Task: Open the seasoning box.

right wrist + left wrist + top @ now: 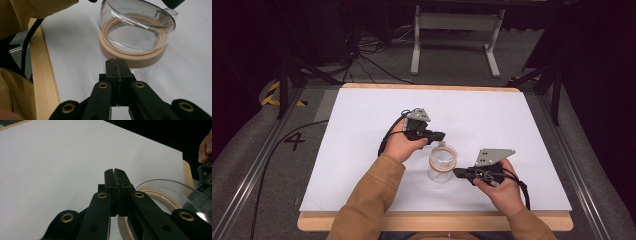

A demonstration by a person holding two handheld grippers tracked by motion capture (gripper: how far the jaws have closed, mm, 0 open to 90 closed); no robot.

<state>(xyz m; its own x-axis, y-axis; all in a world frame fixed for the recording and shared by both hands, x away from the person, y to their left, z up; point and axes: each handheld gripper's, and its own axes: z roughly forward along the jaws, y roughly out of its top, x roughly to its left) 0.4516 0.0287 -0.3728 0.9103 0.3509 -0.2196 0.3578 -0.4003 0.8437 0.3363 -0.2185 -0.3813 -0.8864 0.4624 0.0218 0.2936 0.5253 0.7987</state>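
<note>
Centrally on the white worktop point(362, 125) stands a clear jar point(442, 165) with a beige rim, flanked by the left gripper point(439, 135) and right gripper point(458, 172), both fingers clenched empty, so a sideways nudge could topple it.

A clear round container point(442, 164) with a beige ring at its rim stands on the white table point(362, 130), near the front edge
</note>
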